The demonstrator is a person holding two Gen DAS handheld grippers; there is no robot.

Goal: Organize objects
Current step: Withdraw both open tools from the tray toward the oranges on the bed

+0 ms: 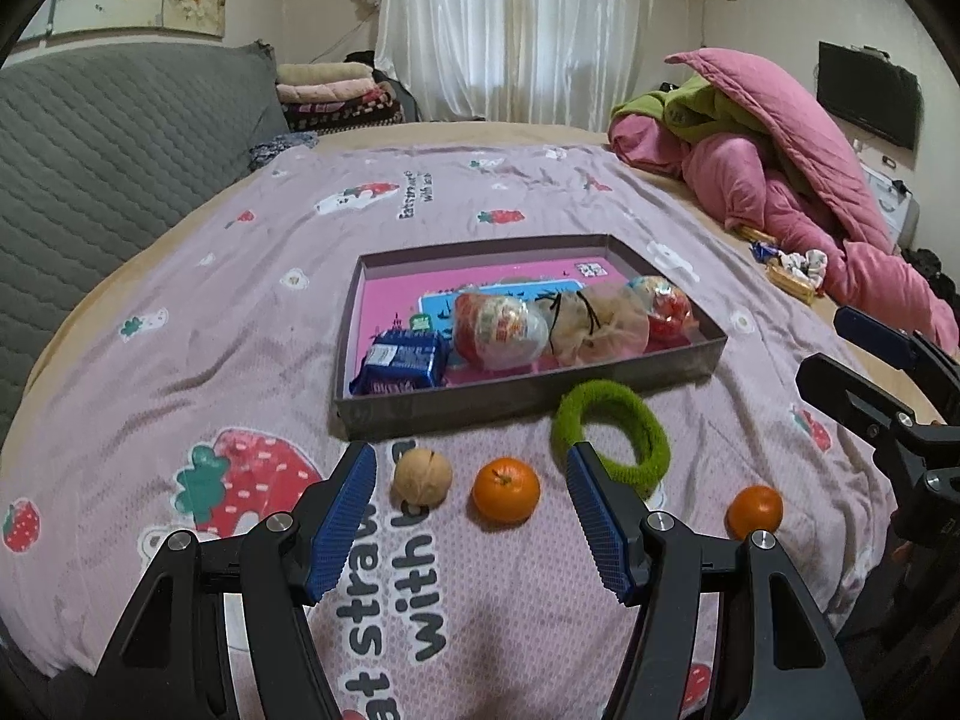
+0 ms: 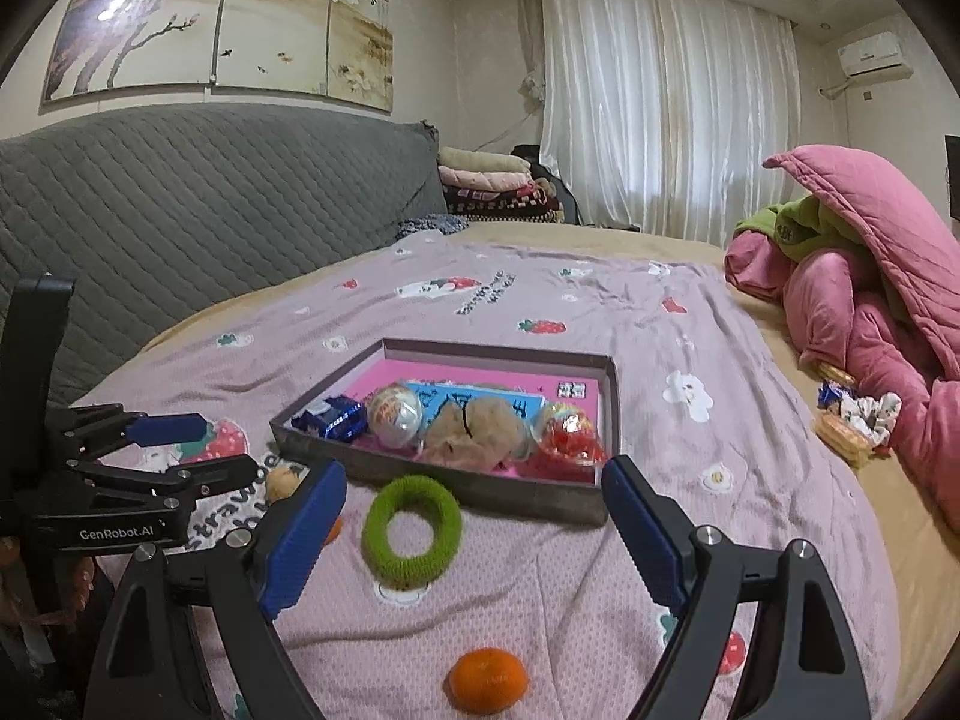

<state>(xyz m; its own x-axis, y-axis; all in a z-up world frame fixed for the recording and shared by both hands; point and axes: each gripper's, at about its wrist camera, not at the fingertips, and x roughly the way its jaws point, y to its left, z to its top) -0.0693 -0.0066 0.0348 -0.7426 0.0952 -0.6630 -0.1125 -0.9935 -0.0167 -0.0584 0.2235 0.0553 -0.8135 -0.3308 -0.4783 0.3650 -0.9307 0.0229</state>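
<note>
Both grippers hung spread and empty over the bed, short of the tray (image 1: pixel 528 387).

The left gripper (image 1: pixel 471 516) framed a walnut (image 1: pixel 422 476) and tangerine (image 1: pixel 506 489); the right gripper (image 2: pixel 474 531) framed a green ring (image 2: pixel 412 528), its finger half hiding that tangerine; another tangerine (image 2: pixel 488 679) lay nearer.

Bedroom with white curtains (image 2: pixel 666 102) over a bright window, grey quilted headboard (image 2: pixel 198 204), blossom painting (image 2: pixel 222 18), wall-mounted air conditioner (image 2: pixel 870 57).
</note>
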